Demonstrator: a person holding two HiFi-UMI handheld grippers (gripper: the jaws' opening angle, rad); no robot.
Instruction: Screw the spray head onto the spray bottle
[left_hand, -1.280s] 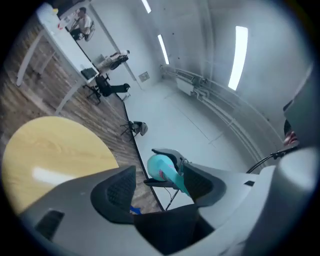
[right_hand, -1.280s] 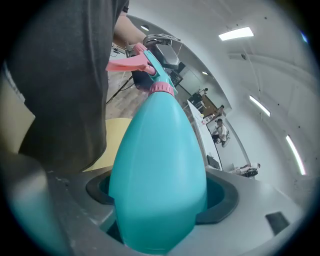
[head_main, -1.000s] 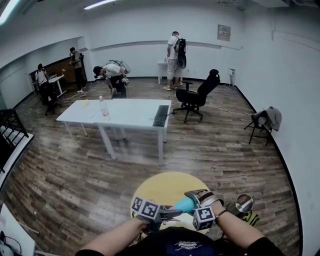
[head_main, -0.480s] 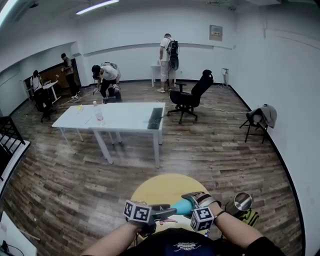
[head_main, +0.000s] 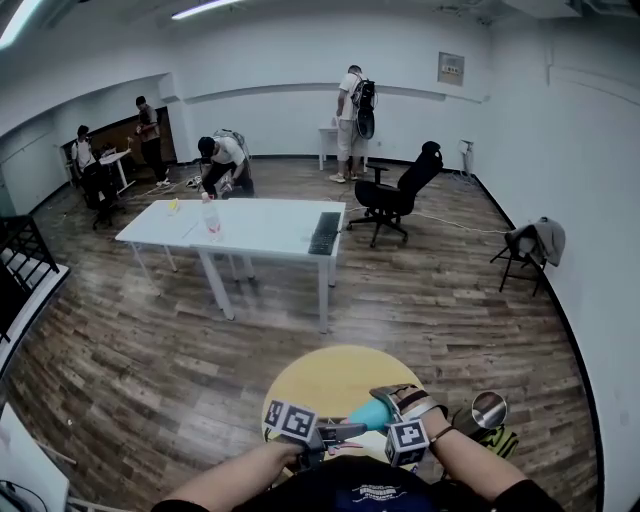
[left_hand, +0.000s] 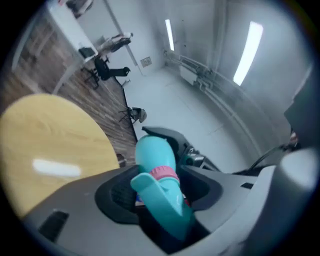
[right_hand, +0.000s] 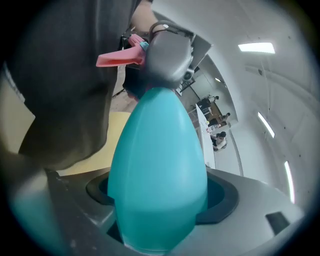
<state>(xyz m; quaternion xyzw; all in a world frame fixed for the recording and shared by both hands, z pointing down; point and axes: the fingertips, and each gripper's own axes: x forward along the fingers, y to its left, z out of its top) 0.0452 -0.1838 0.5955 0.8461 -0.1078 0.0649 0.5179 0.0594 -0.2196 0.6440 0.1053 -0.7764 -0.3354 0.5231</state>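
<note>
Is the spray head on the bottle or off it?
On: in the left gripper view the spray head joins the spray bottle at a pink collar. How tightly it is screwed, I cannot tell.

Large, sparse room with white walls (head_main: 280, 125) and a wood-plank floor (head_main: 150, 350). Lit by ceiling strip lights (head_main: 205, 9) at 11 o'clock. Long white table (head_main: 250, 225) near centre. Black office chair (head_main: 395, 195) at 1 o'clock. Dark folding chair (head_main: 515, 262) draped with a grey garment (head_main: 545, 235) at 3 o'clock. Round yellow table (head_main: 320, 375) at 6 o'clock.
</note>
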